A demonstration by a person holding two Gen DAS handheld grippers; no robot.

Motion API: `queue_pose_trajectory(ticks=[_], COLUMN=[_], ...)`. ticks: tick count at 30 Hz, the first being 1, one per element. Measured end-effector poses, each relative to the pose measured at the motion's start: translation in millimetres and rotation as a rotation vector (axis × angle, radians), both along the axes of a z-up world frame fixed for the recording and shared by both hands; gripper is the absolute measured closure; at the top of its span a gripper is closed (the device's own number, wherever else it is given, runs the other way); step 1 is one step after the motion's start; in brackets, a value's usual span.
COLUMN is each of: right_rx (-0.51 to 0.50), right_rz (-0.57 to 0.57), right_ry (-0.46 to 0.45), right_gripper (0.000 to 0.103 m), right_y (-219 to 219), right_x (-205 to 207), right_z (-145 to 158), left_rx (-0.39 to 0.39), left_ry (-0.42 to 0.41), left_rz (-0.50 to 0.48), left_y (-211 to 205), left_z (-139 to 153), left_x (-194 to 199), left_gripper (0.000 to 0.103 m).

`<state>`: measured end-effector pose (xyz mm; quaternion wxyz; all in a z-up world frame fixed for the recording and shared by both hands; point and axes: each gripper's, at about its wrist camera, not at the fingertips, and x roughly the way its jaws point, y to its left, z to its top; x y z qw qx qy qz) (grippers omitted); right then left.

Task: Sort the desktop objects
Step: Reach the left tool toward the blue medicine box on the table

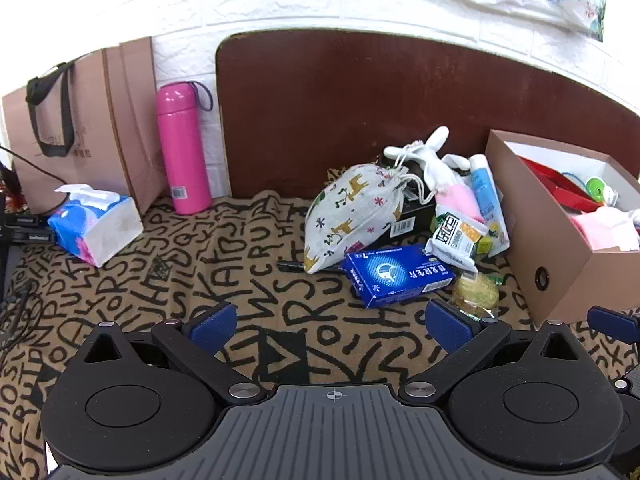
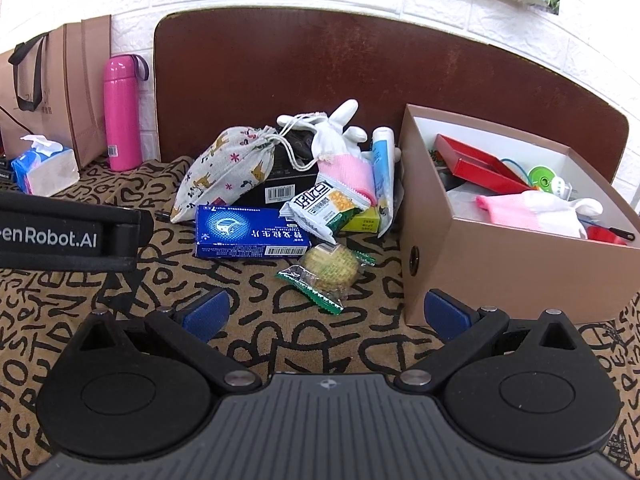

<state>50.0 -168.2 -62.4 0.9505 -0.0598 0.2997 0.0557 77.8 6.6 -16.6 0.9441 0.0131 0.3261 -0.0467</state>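
A pile of loose items lies on the lettered cloth: a blue medicine box (image 1: 398, 274) (image 2: 250, 232), a deer-print drawstring pouch (image 1: 352, 216) (image 2: 228, 168), a white snack packet (image 1: 456, 240) (image 2: 324, 208), a wrapped round cookie (image 1: 476, 290) (image 2: 328, 268), a pink-and-white glove (image 2: 340, 148) and a blue-white tube (image 2: 382, 160). A brown open box (image 1: 560, 248) (image 2: 500, 260) at the right holds a red tray and another pink glove. My left gripper (image 1: 336, 322) hovers open short of the blue box. My right gripper (image 2: 326, 314) hovers open just before the cookie. Neither holds anything.
A pink flask (image 1: 182, 148) (image 2: 120, 114), a tissue pack (image 1: 94, 226) (image 2: 44, 166) and a brown paper bag (image 1: 80, 120) stand at the back left. A dark brown board (image 1: 360, 100) leans on the white brick wall. The left gripper's body (image 2: 68, 236) juts in at the right view's left edge.
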Motion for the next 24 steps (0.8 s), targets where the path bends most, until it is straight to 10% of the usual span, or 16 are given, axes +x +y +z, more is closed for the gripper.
queue_pose_trajectory(ticks=[24], right_rx=[0.073], right_rz=[0.195], right_ry=[0.044], right_gripper=[0.004], right_y=[21.0], right_x=[89.7], right_z=[-47.6], left_rx=[-0.100], left_ry=[0.137], left_rz=[-0.111], left_y=[-4.0], left_z=[-46.6], left_x=[96.6], left_gripper=[0.000])
